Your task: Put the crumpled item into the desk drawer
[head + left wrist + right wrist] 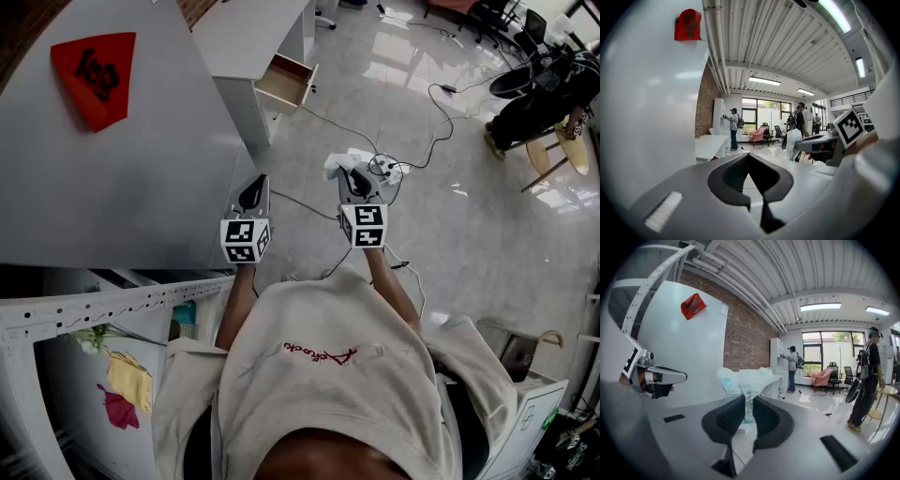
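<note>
The right gripper [747,414] has its jaws pinched on the crumpled item [744,378], a thin white wad (plastic or paper, I cannot tell) held over the floor [487,234], well apart from the open drawer [284,82]. It looks light, soft and springy, so gripping across a bunched fold seems best. The left gripper [749,164] has its jaws closed on nothing.

Bright ceiling strip lights [764,80], glare on the glossy floor [405,54], fisheye-warped, dark-cornered edges in 2 gripper views.
</note>
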Tool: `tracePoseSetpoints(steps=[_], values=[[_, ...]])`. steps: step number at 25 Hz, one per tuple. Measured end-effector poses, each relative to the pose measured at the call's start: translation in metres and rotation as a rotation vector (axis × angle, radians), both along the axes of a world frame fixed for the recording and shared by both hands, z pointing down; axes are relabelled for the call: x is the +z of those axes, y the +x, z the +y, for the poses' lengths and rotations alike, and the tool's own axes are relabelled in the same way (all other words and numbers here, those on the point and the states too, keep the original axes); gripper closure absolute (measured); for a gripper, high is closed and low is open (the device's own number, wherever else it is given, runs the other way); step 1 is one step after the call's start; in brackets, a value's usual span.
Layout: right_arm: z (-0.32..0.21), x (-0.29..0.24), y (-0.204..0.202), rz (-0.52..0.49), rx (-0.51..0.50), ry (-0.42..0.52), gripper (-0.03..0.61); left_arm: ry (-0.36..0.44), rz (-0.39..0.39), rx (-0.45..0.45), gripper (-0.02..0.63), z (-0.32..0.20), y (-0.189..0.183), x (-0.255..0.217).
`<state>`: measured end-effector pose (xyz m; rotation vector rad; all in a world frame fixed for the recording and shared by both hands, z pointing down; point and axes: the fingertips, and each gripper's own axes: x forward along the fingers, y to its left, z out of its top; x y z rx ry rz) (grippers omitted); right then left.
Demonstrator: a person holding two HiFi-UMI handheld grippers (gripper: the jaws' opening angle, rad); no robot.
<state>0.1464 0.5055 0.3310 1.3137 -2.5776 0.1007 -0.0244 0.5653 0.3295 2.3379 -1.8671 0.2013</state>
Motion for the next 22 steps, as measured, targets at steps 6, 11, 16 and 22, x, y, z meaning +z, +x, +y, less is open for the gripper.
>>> tracePoseSetpoints(steps=[6,11,16,22], values=[[0.001,0.001,0.001,0.005,-0.005,-0.002,0.52,0.007,-0.003,0.001,0.604,-0.001,0.004,-0.004],[0.005,0.003,0.005,0.003,-0.012,-0.005,0.52,0.008,-0.008,-0.002,0.604,0.002,0.007,-0.004],[0.007,0.001,0.01,-0.021,-0.019,-0.008,0.52,0.005,-0.011,-0.01,0.604,0.007,0.012,-0.004],[0.011,0.005,0.019,-0.008,-0.049,-0.014,0.52,0.006,-0.02,-0.019,0.604,0.009,0.026,-0.006]])
